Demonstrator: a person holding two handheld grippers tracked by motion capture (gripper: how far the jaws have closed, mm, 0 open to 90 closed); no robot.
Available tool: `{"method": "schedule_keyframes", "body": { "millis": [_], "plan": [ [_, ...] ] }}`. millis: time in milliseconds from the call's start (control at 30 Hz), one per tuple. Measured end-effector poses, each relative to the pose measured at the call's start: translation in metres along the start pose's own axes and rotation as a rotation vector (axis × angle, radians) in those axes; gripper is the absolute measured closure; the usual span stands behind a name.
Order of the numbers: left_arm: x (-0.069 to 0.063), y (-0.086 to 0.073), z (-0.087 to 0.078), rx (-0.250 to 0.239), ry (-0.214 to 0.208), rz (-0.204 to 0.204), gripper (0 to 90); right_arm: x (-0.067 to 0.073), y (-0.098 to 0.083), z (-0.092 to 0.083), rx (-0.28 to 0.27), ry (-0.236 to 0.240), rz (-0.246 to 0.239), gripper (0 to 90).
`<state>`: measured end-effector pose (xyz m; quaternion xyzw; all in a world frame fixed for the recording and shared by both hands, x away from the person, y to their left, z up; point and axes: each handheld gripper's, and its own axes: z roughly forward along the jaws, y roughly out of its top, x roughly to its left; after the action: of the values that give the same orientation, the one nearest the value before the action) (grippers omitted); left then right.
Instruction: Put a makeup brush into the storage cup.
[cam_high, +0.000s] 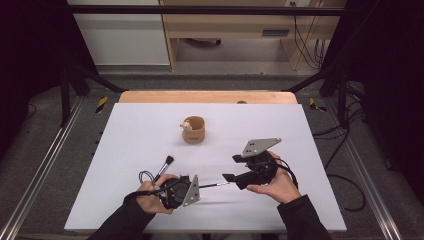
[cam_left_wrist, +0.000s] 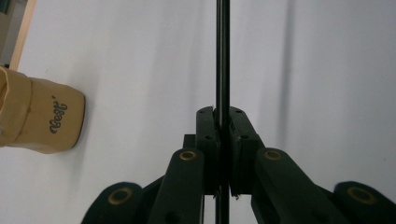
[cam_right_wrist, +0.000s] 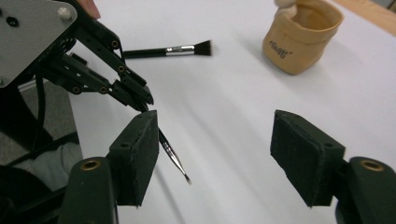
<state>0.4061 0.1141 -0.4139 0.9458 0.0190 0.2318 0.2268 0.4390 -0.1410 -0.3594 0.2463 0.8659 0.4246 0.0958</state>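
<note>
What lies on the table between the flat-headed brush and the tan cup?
Nothing: in the high view the stretch of white table between the flat-headed brush and the tan cup is bare, and the right gripper view shows the same.

- A tan fabric pouch (cam_left_wrist: 39, 116) at 9 o'clock in the left gripper view carries one short dark script word, lying sideways; its letters are too unclear to read with confidence.
- The same pouch (cam_right_wrist: 301, 39), at 1 o'clock in the right gripper view, shows that script mark, blurred.
</note>
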Motion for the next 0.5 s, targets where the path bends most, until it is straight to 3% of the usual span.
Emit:
{"method": "schedule_keyframes", "body": {
  "millis": [333, 500],
  "plan": [
    [-0.001, -0.005, 0.000, -0.056, 0.037, -0.149, 84.3, -0.003, -0.015, -0.010, -0.092, -0.064, 0.072, 20.6],
    [-0.001, -0.006, 0.003, -0.073, 0.034, -0.220, 84.3, -0.002, -0.022, -0.009, -0.114, -0.083, 0.090, 16.3]
  ]
}}
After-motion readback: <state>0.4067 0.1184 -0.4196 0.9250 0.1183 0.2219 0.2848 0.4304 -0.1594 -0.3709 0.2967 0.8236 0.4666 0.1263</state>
